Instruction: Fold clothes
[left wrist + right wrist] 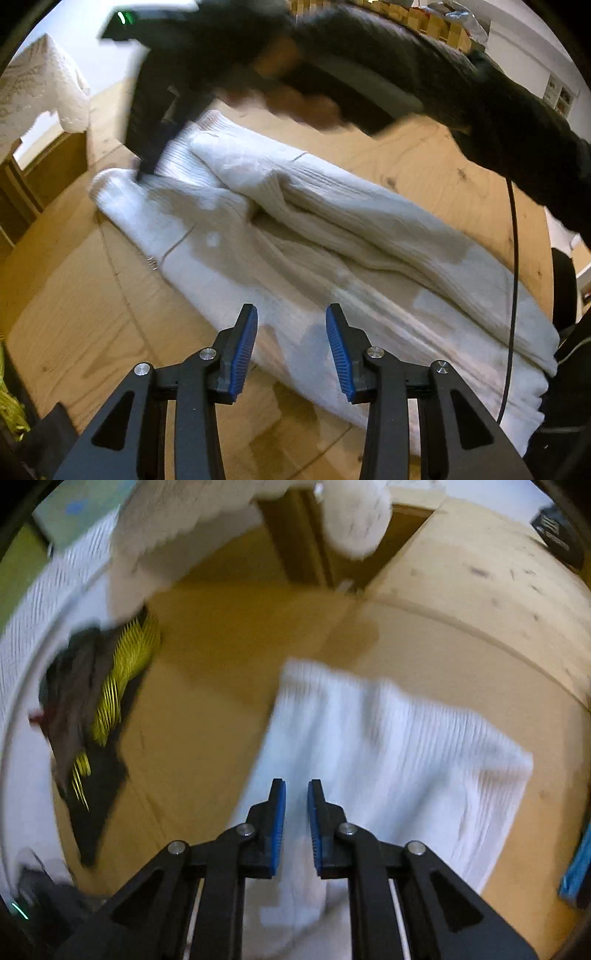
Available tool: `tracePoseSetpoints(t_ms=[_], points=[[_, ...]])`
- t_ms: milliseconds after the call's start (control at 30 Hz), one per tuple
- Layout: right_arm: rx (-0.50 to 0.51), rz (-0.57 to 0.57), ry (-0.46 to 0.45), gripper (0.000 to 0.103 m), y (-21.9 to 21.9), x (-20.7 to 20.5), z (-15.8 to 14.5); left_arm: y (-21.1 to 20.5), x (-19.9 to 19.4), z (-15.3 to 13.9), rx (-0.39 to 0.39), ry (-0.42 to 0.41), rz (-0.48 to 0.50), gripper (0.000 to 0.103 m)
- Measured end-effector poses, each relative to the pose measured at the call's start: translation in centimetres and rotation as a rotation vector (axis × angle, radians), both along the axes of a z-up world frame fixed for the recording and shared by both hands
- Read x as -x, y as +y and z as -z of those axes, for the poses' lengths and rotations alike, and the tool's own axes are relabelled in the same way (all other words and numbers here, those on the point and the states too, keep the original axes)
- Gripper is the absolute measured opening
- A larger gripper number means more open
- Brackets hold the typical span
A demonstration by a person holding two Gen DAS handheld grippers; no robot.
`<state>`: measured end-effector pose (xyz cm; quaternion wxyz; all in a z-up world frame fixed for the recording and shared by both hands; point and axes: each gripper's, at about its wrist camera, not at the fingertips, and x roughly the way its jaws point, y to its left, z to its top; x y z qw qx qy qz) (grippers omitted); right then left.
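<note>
The left gripper [291, 321] is held tilted steeply down over the near edge of the sweater [280, 236], its blue pads [242, 354] set apart with nothing between them. The white ribbed sweater is spread across the wooden table [74, 295], one sleeve folded over the body. Beyond it, the right gripper [147, 162] is seen from the left wrist view as a dark, blurred shape reaching down to the sweater's far end, carried by a hand [306, 107] and a dark sleeve [480, 96]. A thin black cable [513, 295] hangs at the right.

In the right wrist view, the right gripper [296, 794] is pointed steeply down with its pads drawn close, a narrow gap left between them; white knit lies directly beneath, but whether it is pinched cannot be told through the blur. A yellow and dark garment [110, 701] lies further left on the table [221, 646]. White cloth [354, 520] and wooden furniture [295, 542] are seen beyond.
</note>
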<state>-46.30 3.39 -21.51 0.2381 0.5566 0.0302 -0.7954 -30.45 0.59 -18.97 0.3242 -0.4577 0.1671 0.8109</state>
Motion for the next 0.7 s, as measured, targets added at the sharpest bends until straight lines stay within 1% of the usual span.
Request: tracePoseSetpoints(t_ms=[33, 67, 133, 167, 233, 267, 367, 433, 533, 567, 600, 633, 667, 700], points=[[-0.016, 0.015, 0.015, 0.015, -0.1, 0.0, 0.9, 0.0, -0.4, -0.2, 0.009, 0.007, -0.004, 0.037], [-0.012, 0.029, 0.020, 0.016, -0.1, 0.1, 1.1, -0.1, -0.8, -0.5, 0.008, 0.005, -0.008, 0.037], [0.013, 0.089, 0.005, 0.016, 0.6, -0.2, -0.2, 0.1, -2.4, -1.1, 0.004, -0.002, -0.011, 0.037], [0.039, 0.106, 0.013, 0.016, 1.2, -1.1, -1.5, 0.4, -3.7, -1.2, 0.008, -0.003, 0.002, 0.037], [0.065, 0.081, 0.053, 0.017, 2.4, -5.0, -4.1, 1.2, -6.3, -1.3, 0.008, -0.018, 0.031, 0.037], [0.070, 0.069, 0.060, 0.017, 3.1, -7.4, -4.8, 1.7, -7.4, -1.0, 0.004, -0.034, 0.049, 0.037], [0.088, 0.048, 0.054, 0.017, 5.8, -14.6, -5.5, 3.3, -10.9, 0.2, 0.009, -0.069, 0.107, 0.037], [0.079, 0.052, 0.036, 0.017, 7.6, -19.2, -4.2, 4.6, -12.9, 1.0, 0.018, -0.080, 0.139, 0.037], [0.064, 0.045, -0.004, 0.017, 9.0, -23.3, -1.7, 6.1, -15.1, 1.5, 0.038, -0.055, 0.165, 0.040], [0.070, 0.045, -0.032, 0.017, 8.7, -23.9, -0.3, 6.3, -15.2, 1.7, 0.038, -0.049, 0.158, 0.042], [0.074, 0.043, -0.042, 0.018, 8.4, -24.3, 0.4, 6.5, -15.3, 1.8, 0.038, -0.044, 0.152, 0.042], [0.075, 0.038, -0.037, 0.018, 8.2, -24.7, 0.4, 6.6, -15.4, 1.9, 0.038, -0.042, 0.143, 0.042], [0.076, 0.033, -0.033, 0.018, 7.9, -25.2, 0.5, 6.5, -15.2, 1.6, 0.036, -0.060, 0.123, 0.041], [0.115, 0.044, -0.035, 0.018, 8.5, -25.6, 0.0, 6.3, -15.0, 1.2, 0.031, -0.076, 0.103, 0.041]])
